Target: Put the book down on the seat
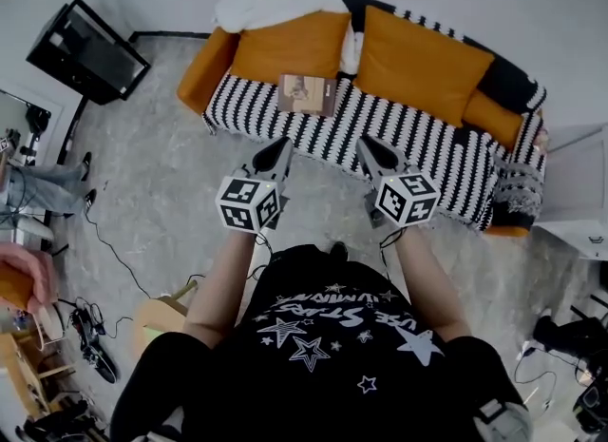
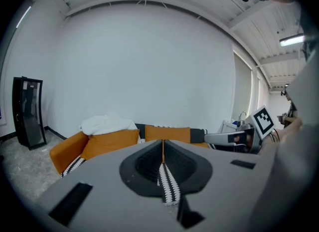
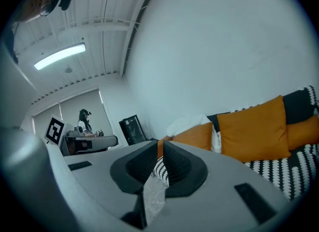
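left gripper (image 1: 278, 152): clenched, nothing in it, hanging clear of the seat (image 1: 418, 136). book (image 1: 306, 94) lies flat on the striped seat at 12 o'clock from it, just in front of the orange cushion (image 1: 285, 48). right gripper (image 1: 376, 153): jaws together, also empty. Placing looks done. Next move only calls for keeping off the book, no regrasp.

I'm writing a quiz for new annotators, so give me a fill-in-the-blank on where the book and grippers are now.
1. The book lies on the ____-and-white striped seat.
2. The cushions behind it are ____.
3. The left gripper and the right gripper are both empty, with their jaws ____.

Missing words: black; orange; shut.
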### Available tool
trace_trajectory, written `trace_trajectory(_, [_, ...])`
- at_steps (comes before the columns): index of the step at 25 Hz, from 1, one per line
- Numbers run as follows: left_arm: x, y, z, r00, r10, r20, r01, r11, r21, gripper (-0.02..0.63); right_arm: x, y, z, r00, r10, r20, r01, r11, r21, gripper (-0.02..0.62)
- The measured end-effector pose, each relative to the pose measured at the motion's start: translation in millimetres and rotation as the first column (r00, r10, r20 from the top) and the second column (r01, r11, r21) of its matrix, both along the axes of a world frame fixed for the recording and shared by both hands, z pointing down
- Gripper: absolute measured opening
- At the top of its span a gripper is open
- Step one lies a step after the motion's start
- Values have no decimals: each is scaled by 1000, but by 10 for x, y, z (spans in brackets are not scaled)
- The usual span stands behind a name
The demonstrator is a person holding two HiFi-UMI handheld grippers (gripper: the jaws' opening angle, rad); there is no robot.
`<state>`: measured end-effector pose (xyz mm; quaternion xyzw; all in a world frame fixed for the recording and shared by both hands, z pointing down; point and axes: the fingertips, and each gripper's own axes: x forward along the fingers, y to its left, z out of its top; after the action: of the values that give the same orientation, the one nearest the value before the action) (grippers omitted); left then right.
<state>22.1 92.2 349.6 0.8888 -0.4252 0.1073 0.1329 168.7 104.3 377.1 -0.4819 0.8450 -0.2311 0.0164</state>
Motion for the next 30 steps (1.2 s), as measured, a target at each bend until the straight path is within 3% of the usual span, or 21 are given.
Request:
trace_trajectory(8, [-98, 179, -66, 999, 15, -36, -14, 1000, 10, 15, -167, 199, -2, 1000, 5, -23, -5, 1000, -3, 49])
trace_trajectory(30, [-1181, 1272, -21, 989, 125, -73, -127, 992, -16, 15, -1293, 1497, -30, 992, 111, -66, -112, 994, -15, 48])
